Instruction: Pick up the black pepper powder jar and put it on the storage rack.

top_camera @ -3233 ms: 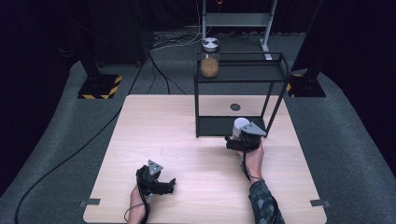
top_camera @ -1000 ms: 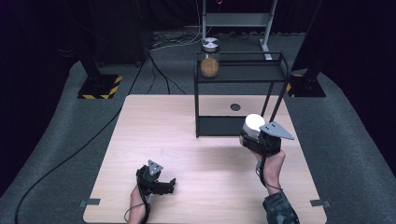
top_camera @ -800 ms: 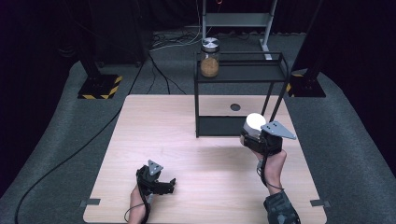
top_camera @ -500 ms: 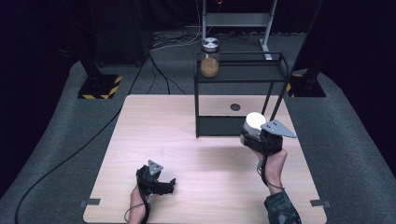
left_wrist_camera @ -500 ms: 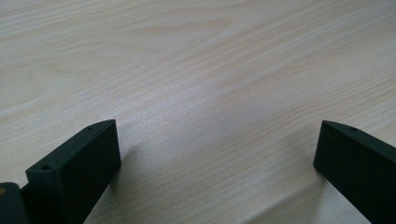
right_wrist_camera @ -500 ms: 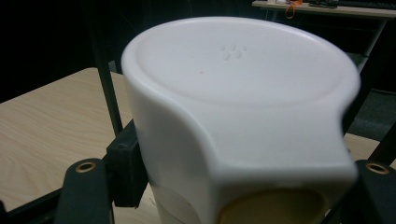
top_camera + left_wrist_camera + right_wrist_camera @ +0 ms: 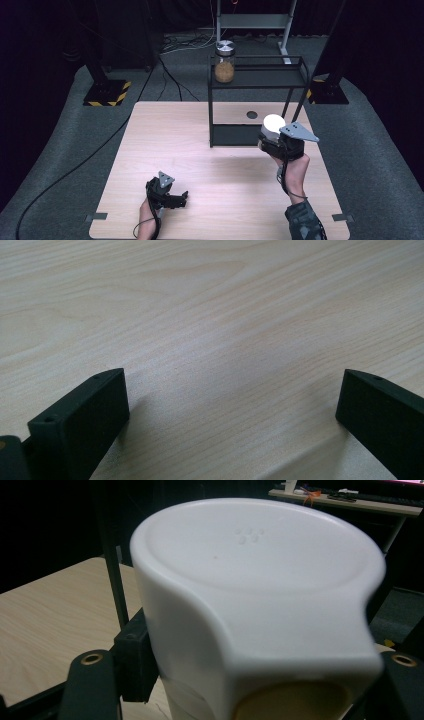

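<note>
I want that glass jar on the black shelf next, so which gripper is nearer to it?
Right. The right gripper, shut on a white container, sits at the shelf's foot below the jar; the left gripper rests open near the table's front edge.

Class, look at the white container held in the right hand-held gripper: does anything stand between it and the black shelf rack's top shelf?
Nothing visible blocks it. The white container sits clamped in the right hand-held gripper before the black rack; the jar occupies only the shelf's left end.

The white cup (image 7: 255, 605) runs off the right gripper view's bottom edge. Its base stays hidden. The jar's (image 7: 225, 62) brown contents are too small to identify.
</note>
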The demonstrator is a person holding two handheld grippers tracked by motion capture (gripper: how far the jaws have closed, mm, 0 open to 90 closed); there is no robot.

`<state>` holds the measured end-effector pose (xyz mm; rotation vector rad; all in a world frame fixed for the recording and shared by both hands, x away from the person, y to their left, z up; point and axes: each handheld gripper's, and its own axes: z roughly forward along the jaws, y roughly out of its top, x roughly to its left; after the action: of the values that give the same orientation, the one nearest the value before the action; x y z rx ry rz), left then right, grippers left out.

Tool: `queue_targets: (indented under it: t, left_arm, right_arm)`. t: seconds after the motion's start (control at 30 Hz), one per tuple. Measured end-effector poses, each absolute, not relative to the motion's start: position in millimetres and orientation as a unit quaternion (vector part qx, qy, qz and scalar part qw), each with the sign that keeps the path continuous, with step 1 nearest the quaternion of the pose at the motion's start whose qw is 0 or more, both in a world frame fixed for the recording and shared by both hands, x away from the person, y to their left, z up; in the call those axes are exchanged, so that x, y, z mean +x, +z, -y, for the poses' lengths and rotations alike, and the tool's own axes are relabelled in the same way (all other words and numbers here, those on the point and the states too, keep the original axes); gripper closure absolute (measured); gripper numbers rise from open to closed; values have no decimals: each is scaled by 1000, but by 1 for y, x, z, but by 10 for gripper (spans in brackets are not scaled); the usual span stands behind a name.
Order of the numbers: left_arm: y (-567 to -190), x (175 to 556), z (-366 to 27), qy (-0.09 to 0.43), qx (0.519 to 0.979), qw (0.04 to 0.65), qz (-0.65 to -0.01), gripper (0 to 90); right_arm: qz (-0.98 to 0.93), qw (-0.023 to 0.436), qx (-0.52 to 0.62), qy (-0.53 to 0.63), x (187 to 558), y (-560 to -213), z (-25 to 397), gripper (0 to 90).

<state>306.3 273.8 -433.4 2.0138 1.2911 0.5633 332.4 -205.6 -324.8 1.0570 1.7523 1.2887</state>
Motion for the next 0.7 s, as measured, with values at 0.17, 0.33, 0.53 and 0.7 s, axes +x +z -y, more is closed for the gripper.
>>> queue_targets:
  t: [0.17,0.33,0.53,0.7]
  left_arm:
    - [-433,306,-274,216,772,335,-495,1]
    - [-433,306,-274,216,772,335,-495,1]
    - [-433,306,-274,216,772,335,-495,1]
    - [-433,307,-274,215,773,335,-494,1]
  right_arm:
    - [-676,356,408,500,333,-320,206,298]
    - [-677,358,404,500,336,-313,206,298]
    - [-671,363,402,506,336,-304,206,298]
    - [-668,370,400,506,336,-294,208,299]
